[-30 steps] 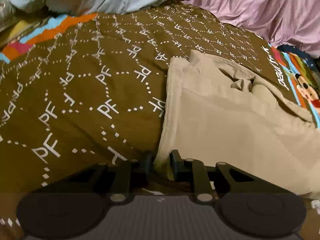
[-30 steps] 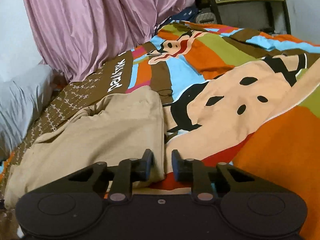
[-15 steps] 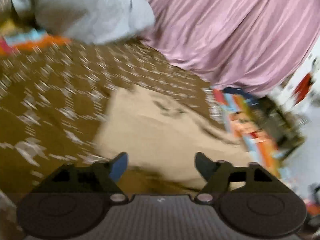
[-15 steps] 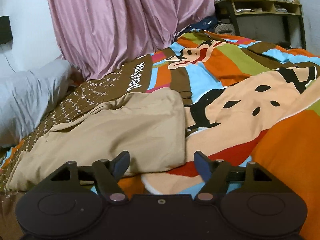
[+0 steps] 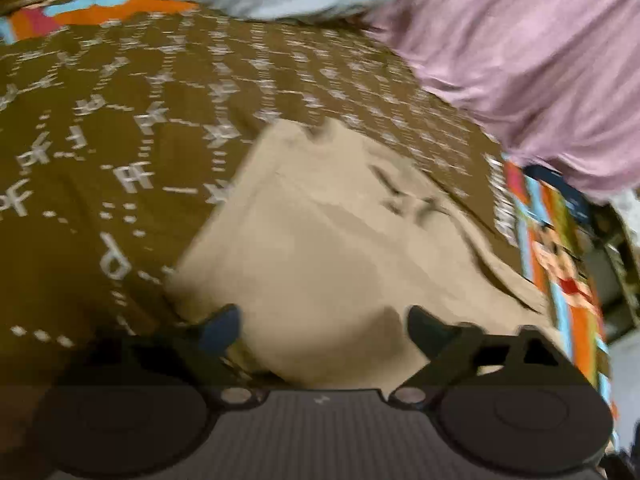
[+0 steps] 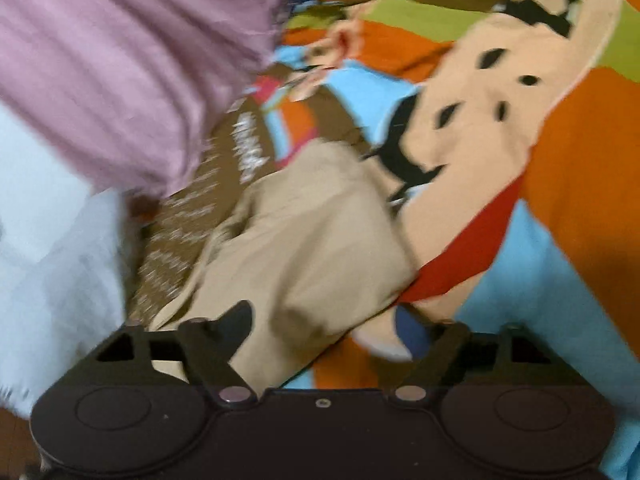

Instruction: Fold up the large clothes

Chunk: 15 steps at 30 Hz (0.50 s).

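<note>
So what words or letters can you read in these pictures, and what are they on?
"PF": white letters repeated across the brown bedspread, clearest at the left of the left wrist view.
White word on the bedspread's brown band: too blurred to read.
Beige garment: no writing visible.

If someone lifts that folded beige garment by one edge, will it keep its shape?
Probably not. The beige garment lies in soft creased layers on the bedspread, so it looks floppy and would likely sag and unfold. It seems light, and its loose folds near the far edge suggest layers may slide apart.
</note>
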{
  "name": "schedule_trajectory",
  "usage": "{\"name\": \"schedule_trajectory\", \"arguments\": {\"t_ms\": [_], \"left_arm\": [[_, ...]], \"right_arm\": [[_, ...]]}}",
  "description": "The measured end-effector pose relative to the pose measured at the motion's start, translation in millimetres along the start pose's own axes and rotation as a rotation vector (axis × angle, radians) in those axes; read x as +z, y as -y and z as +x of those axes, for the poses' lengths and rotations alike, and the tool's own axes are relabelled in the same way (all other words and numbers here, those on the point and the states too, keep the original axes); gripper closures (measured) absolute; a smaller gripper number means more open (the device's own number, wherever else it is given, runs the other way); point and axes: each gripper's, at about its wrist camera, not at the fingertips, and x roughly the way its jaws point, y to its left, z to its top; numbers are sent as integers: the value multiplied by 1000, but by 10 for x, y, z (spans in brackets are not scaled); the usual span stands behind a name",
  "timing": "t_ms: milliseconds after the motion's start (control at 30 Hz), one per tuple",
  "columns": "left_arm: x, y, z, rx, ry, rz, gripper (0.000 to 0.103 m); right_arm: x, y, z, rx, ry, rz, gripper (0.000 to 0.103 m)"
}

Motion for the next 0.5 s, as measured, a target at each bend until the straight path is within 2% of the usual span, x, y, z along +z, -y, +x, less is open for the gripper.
{"name": "schedule_trajectory", "arguments": {"t_ms": [67,100,167,200,233,267,333,433,467,500], "left_arm": [[93,-89,79,61,13,-80,53],[113,-163,70,77,20,-135,60],[179,-299,76,70,21,-242,95],[202,-327,84,70,16,-266,103],[221,-345,70,75,15,-277,103],[237,-345,26,82,38,-273,103],[279,-291,-172,88,131,-256,103],[419,-253,-630,83,272,-233,103],[463,-260,-774,76,301,-215,103],[492,-277,-854,69,296,-203,103]], "right_arm": [[34,29,72,-49,23,27,55],[40,55,101,-62,41,48,58],[41,97,138,-51,69,84,61],[49,97,149,-54,81,89,62],[54,102,154,-56,85,89,65],[65,106,147,-58,93,88,75],[99,112,102,-45,117,91,86],[171,96,-79,-13,184,90,92],[193,70,-165,-6,209,78,94],[225,52,-257,7,231,67,94]]}}
